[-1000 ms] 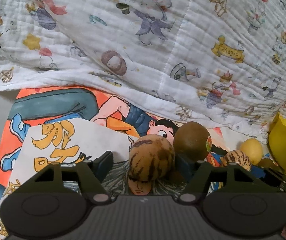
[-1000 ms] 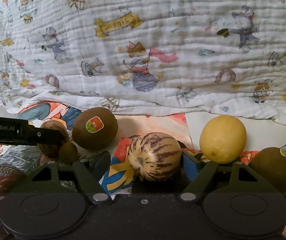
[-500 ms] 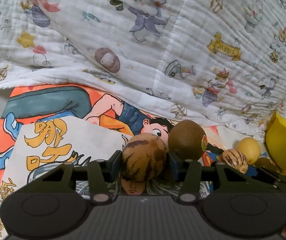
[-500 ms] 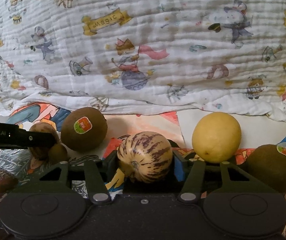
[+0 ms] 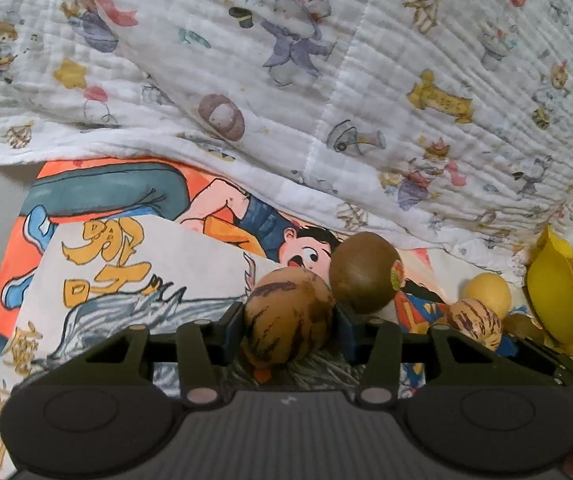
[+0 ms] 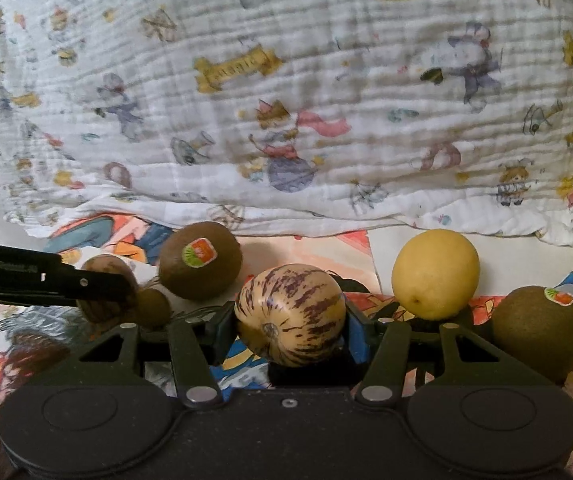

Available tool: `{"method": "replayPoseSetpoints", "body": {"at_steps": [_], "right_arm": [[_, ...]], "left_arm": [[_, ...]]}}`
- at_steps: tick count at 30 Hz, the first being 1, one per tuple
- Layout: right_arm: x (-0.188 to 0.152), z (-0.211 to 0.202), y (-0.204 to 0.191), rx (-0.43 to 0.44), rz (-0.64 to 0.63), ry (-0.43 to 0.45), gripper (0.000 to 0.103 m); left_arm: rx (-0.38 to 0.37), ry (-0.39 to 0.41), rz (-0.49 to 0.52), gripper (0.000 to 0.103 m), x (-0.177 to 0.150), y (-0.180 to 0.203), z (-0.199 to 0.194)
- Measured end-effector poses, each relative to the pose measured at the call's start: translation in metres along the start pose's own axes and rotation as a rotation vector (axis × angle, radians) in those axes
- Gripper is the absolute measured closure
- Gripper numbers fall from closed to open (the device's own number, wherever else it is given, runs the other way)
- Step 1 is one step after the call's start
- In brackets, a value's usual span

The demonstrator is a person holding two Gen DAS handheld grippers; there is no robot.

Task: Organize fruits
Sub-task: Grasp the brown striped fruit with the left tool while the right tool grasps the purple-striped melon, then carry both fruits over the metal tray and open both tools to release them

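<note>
My left gripper is shut on a brown striped melon just above the cartoon-print mat. A kiwi with a sticker sits right behind it. My right gripper is shut on a pale purple-striped melon. In the right wrist view a stickered kiwi lies to the left, a yellow lemon and another kiwi to the right. The left gripper's finger shows at far left with its melon.
A white printed blanket rises behind the mat, also in the right wrist view. A yellow container stands at far right. A small brown fruit lies beside the left gripper's melon.
Both grippers have closed from open onto their striped melons. Both melons now sit clamped between the blue pads.
</note>
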State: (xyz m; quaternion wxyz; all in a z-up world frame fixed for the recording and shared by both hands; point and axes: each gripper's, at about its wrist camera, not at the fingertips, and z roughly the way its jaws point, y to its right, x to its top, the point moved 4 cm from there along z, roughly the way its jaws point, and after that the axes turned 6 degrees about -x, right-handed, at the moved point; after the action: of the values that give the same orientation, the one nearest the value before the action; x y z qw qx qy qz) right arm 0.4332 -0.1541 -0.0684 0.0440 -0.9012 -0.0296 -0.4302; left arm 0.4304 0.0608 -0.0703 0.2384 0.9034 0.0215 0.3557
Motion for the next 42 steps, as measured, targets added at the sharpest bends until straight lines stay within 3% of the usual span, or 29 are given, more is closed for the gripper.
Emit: {"method": "replayPoseSetpoints", "body": {"at_steps": [12,24,42], "right_arm": [[-0.010,-0.062,-0.006,0.081,-0.034,0.013,0.046],[-0.050,-0.124,-0.015,0.137,-0.113,-0.020,0.046],[-0.099,-0.152,-0.028,0.144,-0.141,-0.135,0.046]], "left_arm": [[-0.017,0.011,0.002,0.052,-0.027,0.030,-0.046],[-0.035,-0.007,-0.010,0.052,-0.075,0.050,-0.089],[0.003,-0.051,-0.023,0.052,-0.130,0.055,-0.122]]}}
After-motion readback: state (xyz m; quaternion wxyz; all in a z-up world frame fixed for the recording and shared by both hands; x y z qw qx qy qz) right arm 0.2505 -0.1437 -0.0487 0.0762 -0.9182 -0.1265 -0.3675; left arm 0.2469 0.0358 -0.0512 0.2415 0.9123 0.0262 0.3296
